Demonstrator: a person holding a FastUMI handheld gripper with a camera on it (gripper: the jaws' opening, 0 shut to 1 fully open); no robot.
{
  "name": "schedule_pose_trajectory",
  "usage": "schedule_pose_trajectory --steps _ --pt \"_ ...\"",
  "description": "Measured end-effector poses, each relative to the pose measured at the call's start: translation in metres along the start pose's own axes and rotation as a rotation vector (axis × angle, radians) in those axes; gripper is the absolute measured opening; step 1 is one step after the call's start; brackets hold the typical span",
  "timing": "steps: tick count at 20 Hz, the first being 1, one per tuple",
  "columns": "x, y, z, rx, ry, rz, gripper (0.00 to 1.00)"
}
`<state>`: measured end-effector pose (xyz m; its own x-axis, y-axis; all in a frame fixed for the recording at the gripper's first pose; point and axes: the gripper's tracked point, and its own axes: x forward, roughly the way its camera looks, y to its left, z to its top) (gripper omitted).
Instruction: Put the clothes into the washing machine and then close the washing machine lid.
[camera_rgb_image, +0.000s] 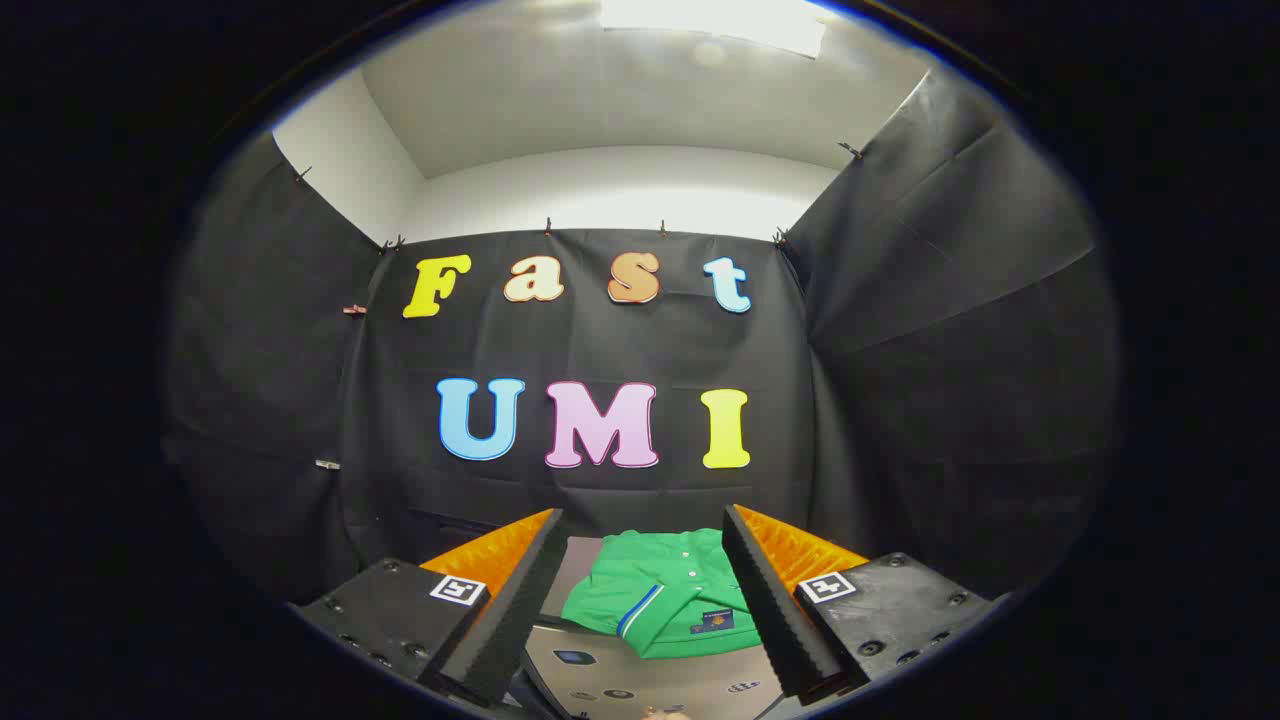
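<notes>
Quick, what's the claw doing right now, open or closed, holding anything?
Claw: open, fingers spread wide, holding nothing. The folded green shirt lies ahead, seen in the gap between the fingers, not gripped.

Black cloth wall (900, 380) hangs clipped below a white ceiling with a bright light panel (715, 18).

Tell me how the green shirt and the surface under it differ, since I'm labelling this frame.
The green shirt is bright green, soft and folded, with white buttons and a blue-white stripe; the surface is pale grey, flat and hard-looking, bearing small dark marks. The shirt lies on the surface. Both show between the open tongs.
</notes>
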<state>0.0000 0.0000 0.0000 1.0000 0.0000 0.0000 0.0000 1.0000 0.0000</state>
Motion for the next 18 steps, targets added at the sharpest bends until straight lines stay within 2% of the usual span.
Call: schedule_pose_trajectory --steps 5,18 --pt "-0.0011 0.0037 -0.0011 -0.031 -0.004 0.003 0.98" --pt "-0.0012 0.0043 -0.0022 -0.015 -0.003 0.000 0.98"
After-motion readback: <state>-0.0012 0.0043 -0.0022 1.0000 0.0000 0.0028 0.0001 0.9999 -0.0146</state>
